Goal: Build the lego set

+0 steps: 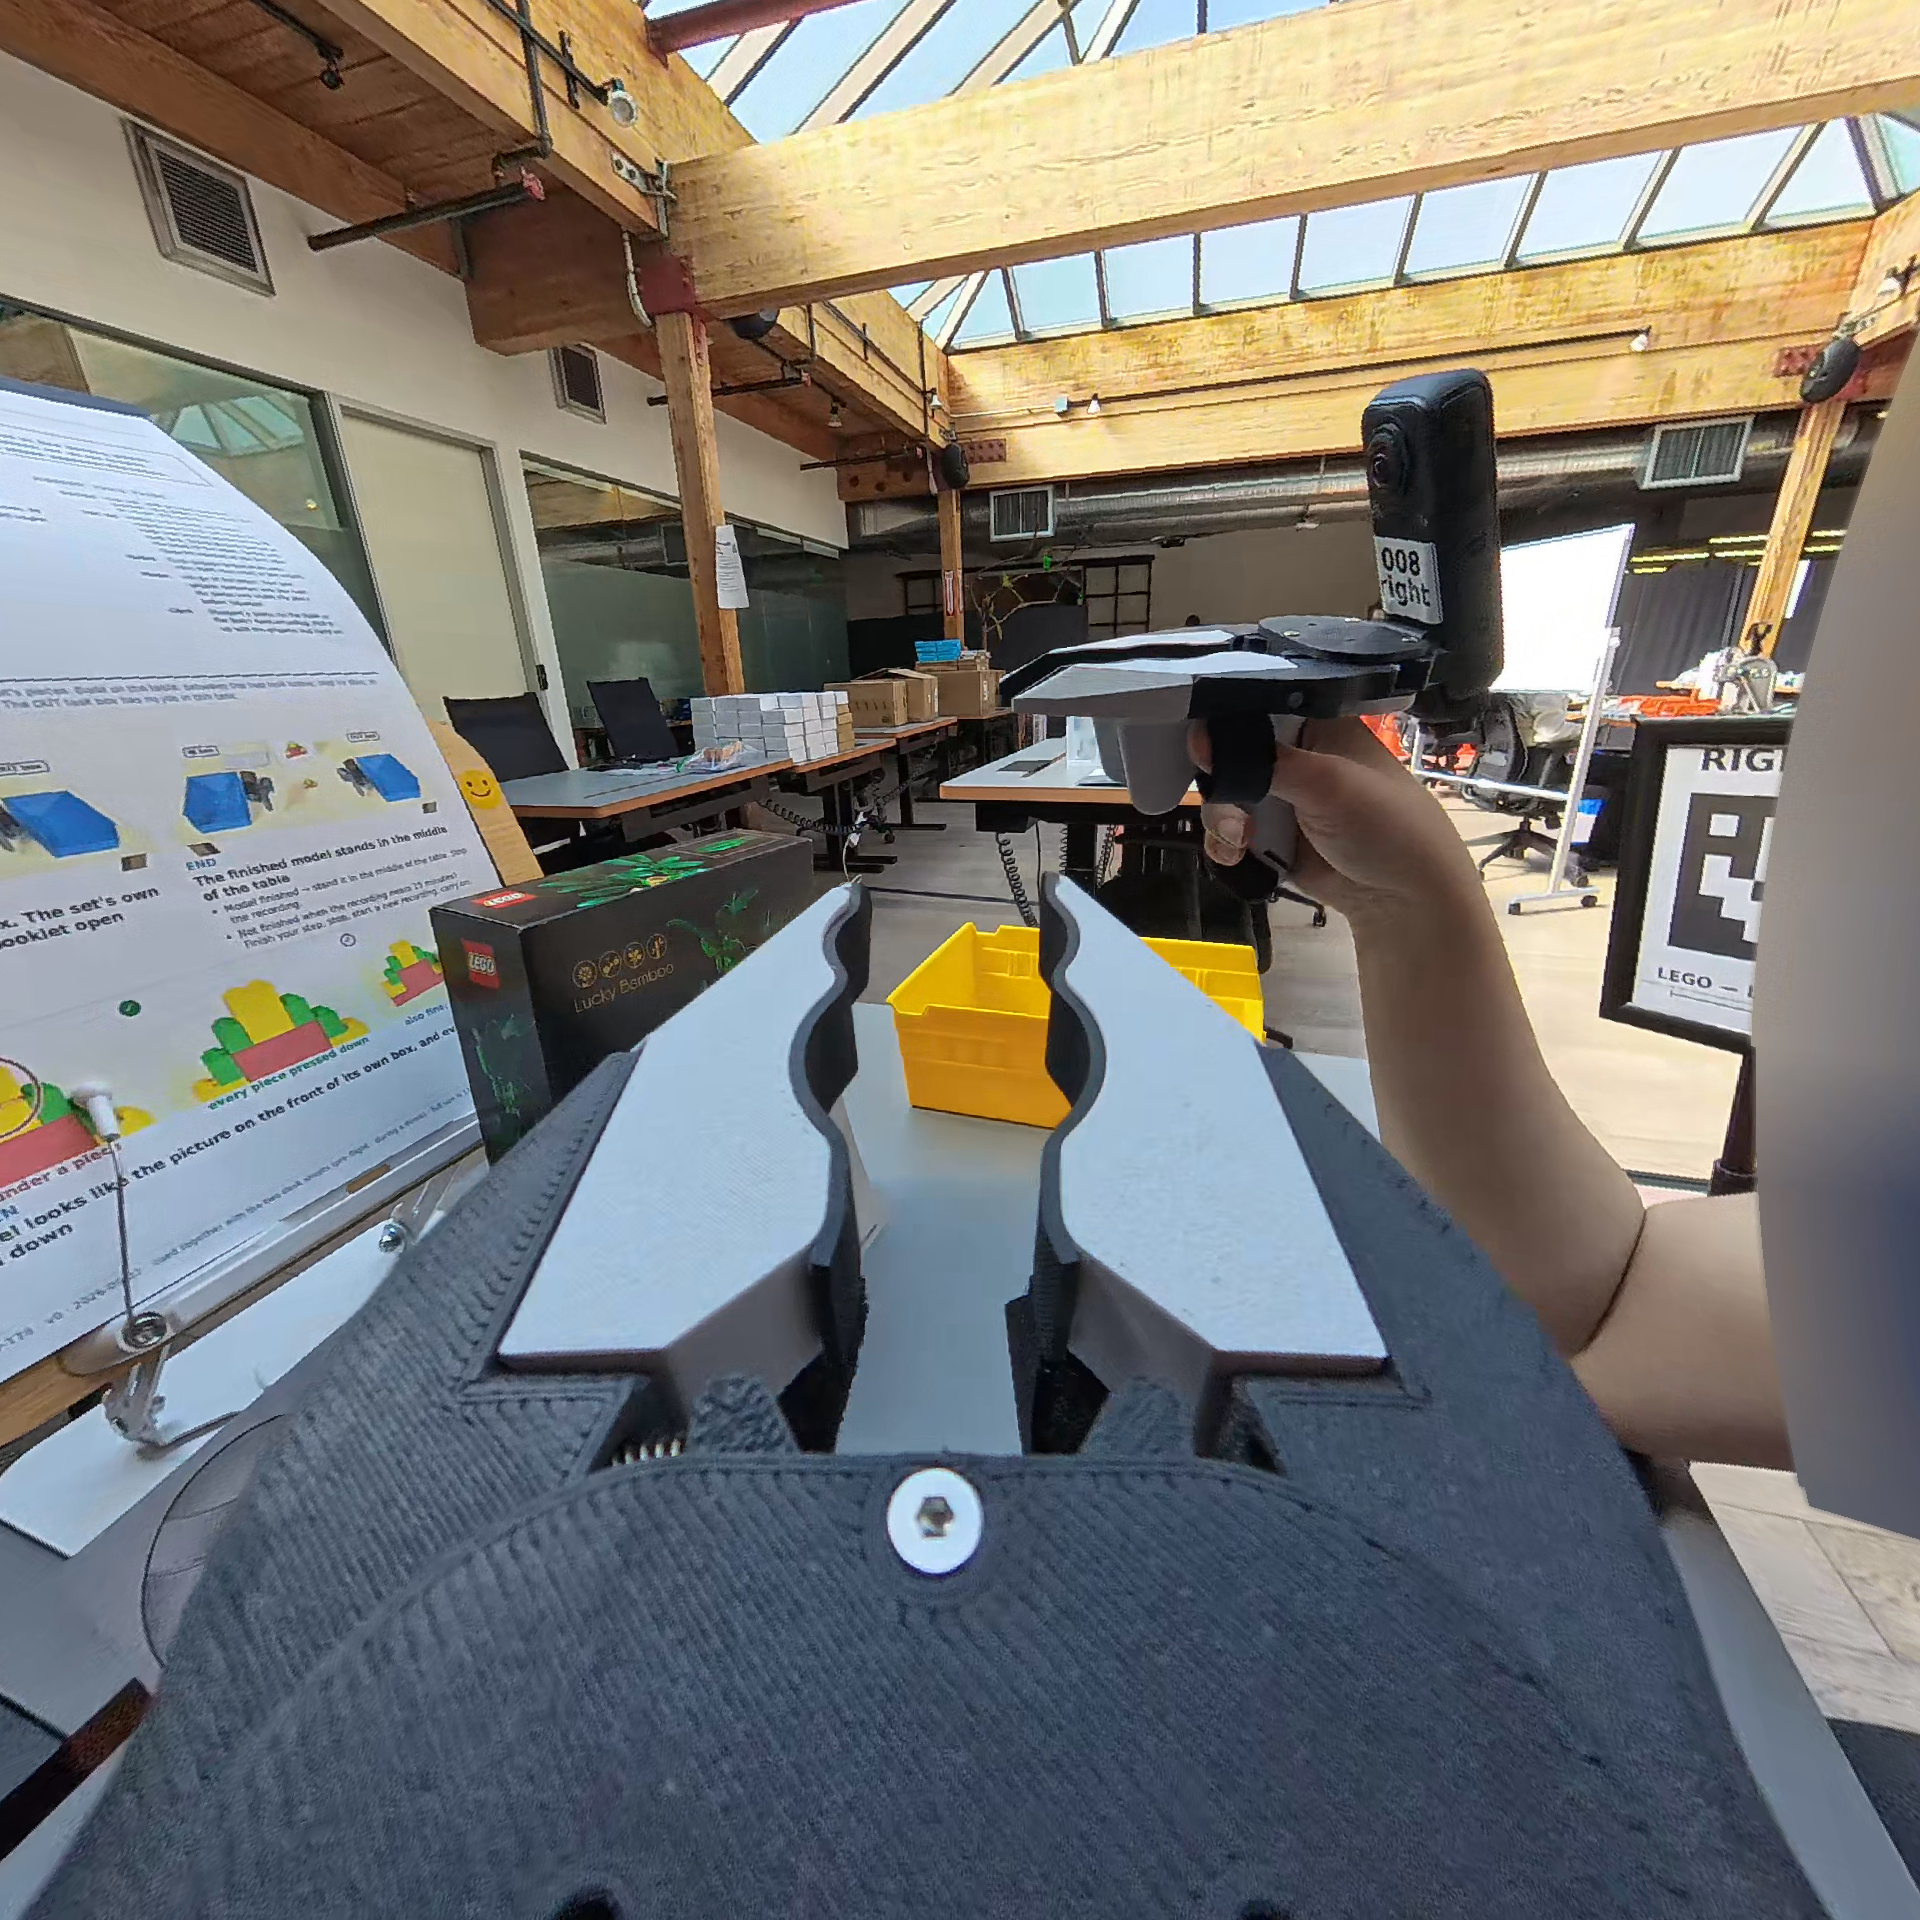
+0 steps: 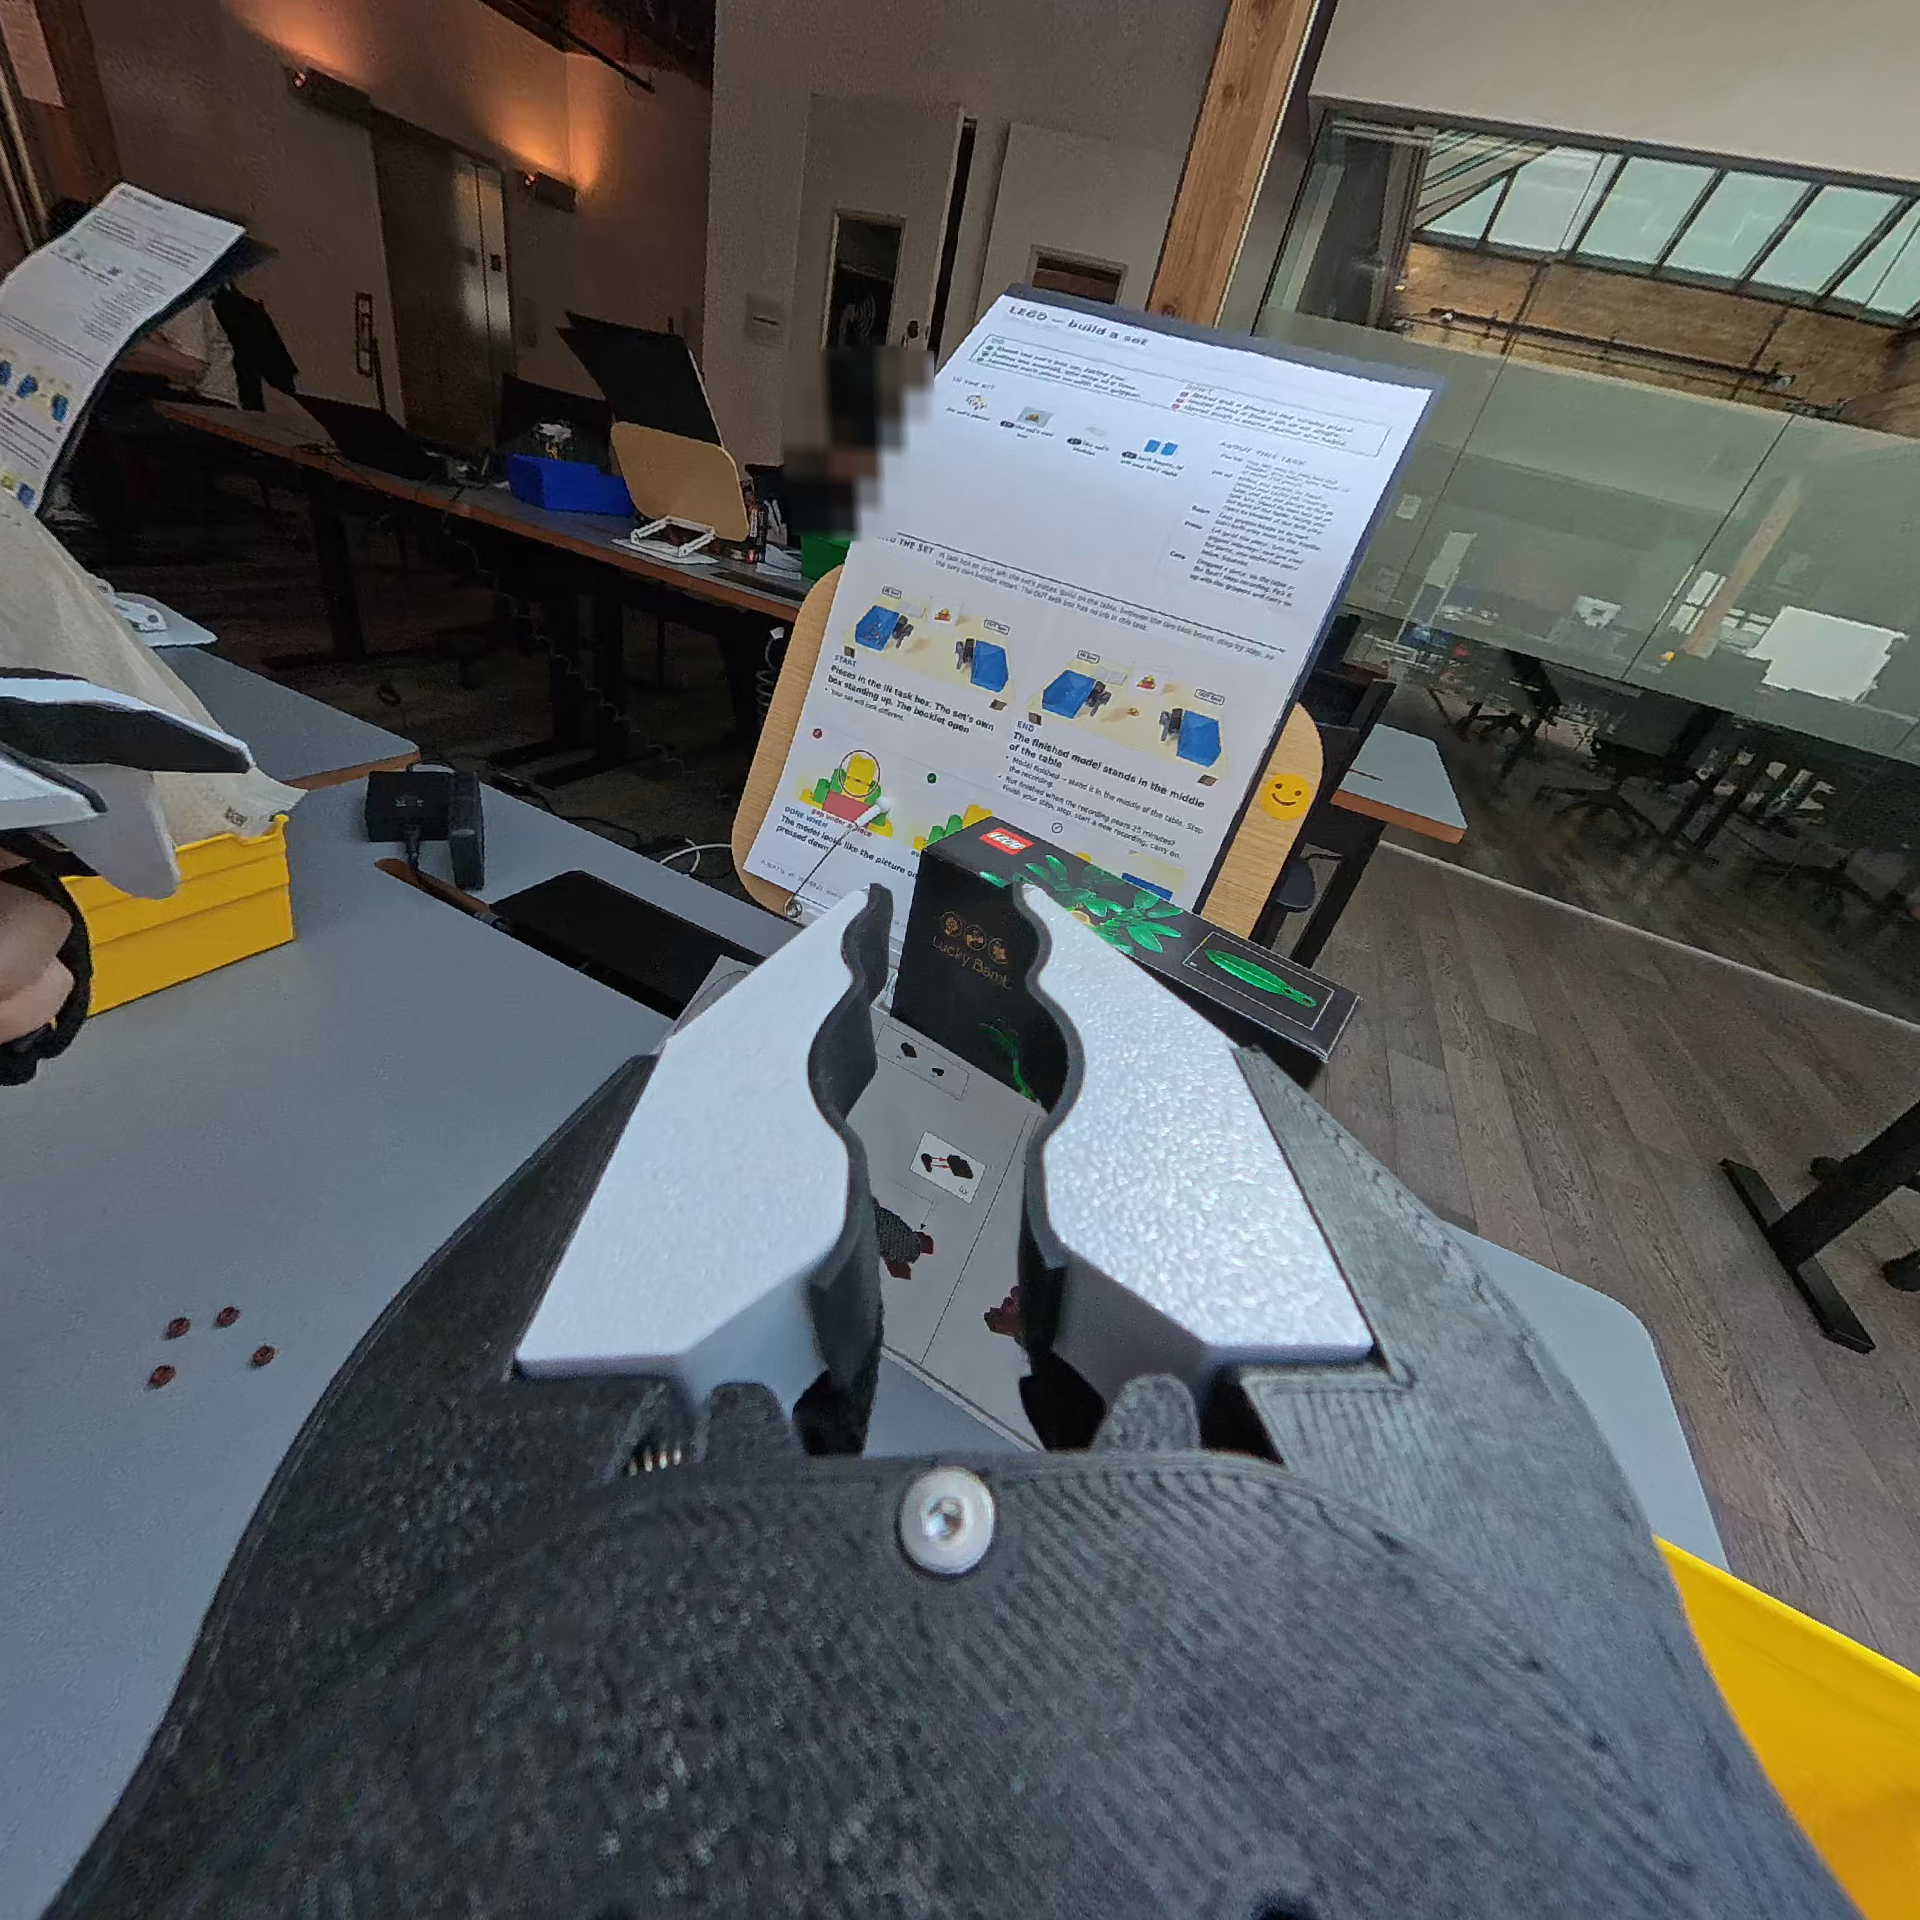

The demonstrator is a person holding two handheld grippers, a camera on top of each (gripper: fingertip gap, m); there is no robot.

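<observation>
My left gripper is open and empty, held above the grey table and aimed at a yellow bin. My right gripper is open and empty over the open booklet, in front of the black set box. Several small dark red pieces lie on the table to its left. In the left wrist view a hand holds the right gripper up in the air at the upper right, and the box stands to the left. The left gripper shows at the right wrist view's left edge.
A printed instruction sheet on a wooden stand rises behind the box. A yellow bin sits at the far left, another at the near right edge. A black device with a cable lies at the table's back. A framed marker sign stands right.
</observation>
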